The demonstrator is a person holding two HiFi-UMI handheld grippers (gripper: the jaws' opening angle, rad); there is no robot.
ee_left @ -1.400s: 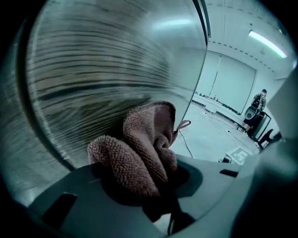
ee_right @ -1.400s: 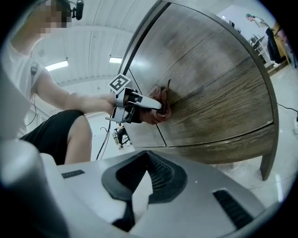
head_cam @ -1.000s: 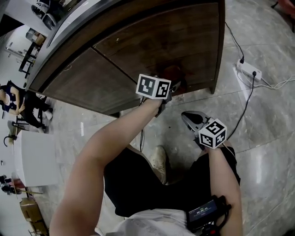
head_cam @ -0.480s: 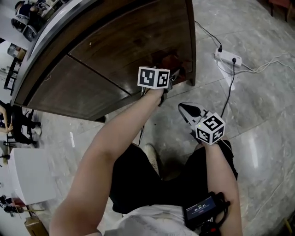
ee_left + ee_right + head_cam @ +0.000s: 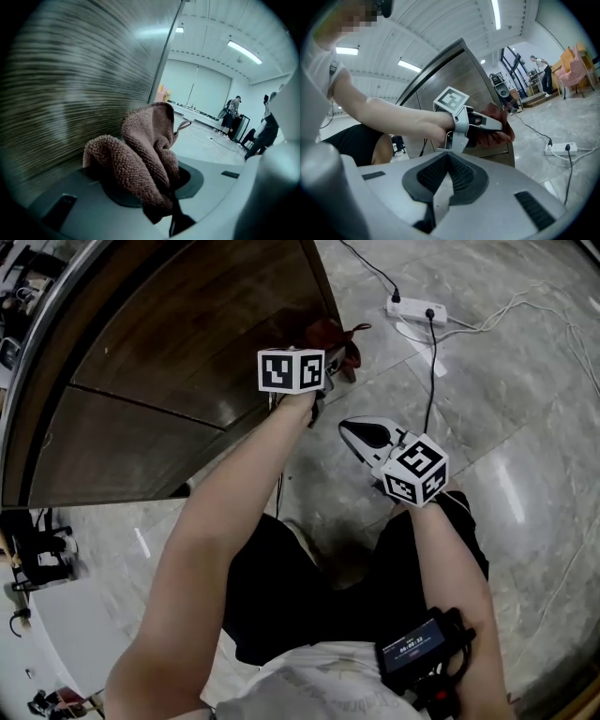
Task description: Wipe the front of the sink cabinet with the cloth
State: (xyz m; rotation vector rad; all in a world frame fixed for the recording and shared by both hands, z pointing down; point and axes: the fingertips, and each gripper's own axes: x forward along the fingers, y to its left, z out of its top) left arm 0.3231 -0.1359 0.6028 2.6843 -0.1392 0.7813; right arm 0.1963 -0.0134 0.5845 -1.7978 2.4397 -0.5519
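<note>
1. Now, the left hand-held gripper (image 5: 159, 185) is clamped on a bunched brown cloth (image 5: 140, 150), and the loose folds push out ahead of the jaws. By my reading, that lets soft fabric, not metal, meet the wood.
2. The cloth sits against the sink cabinet (image 5: 187, 334), low down at its right edge and close to the floor (image 5: 525, 427). It looks like a wiping stroke reaching the corner.
3. The right hand-held gripper (image 5: 448, 155) hangs nearer the person with its jaws pressed together on nothing. It is apart from the cabinet, probably just kept clear.
4. The cabinet doors are closed, so nothing of the contents shows.
5. A power strip (image 5: 415, 307) lies on the floor to the far right, well apart from the cloth.
</note>
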